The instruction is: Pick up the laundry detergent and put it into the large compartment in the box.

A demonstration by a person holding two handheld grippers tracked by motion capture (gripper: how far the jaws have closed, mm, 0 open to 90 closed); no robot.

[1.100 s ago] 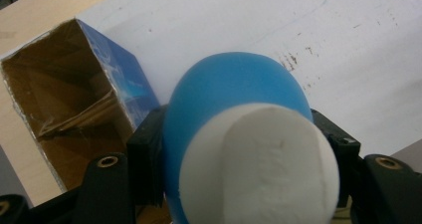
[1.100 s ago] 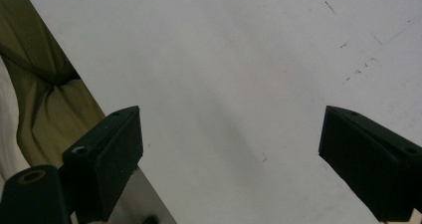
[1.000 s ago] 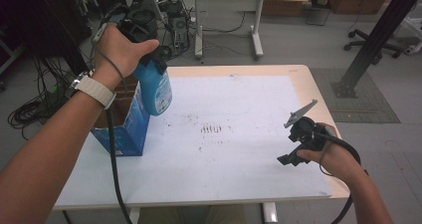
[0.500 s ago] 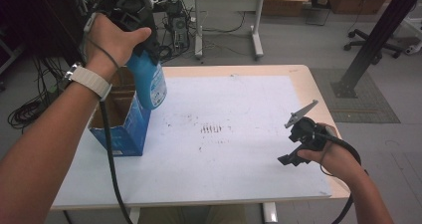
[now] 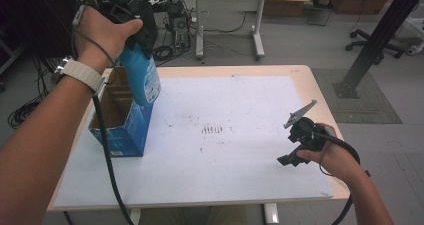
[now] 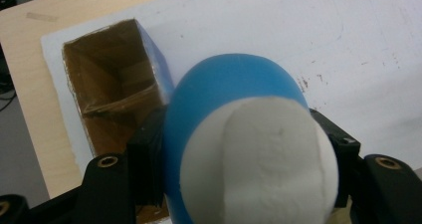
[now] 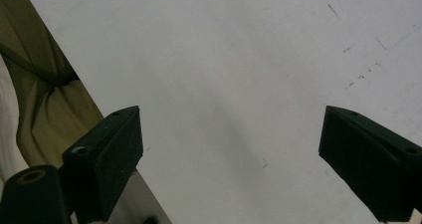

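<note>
Blue bottle [image 6: 234,99] hides the cardboard box's [image 6: 107,84] near corner.

So the open cardboard box [image 5: 121,119] sits on the table [image 5: 310,80] near its left edge. The bottle [image 5: 141,75] hangs right above the box's right side, clamped in the left gripper [image 5: 131,15] up top. The right gripper [image 5: 299,135] is way off to the box's right, over the table's right edge.
</note>
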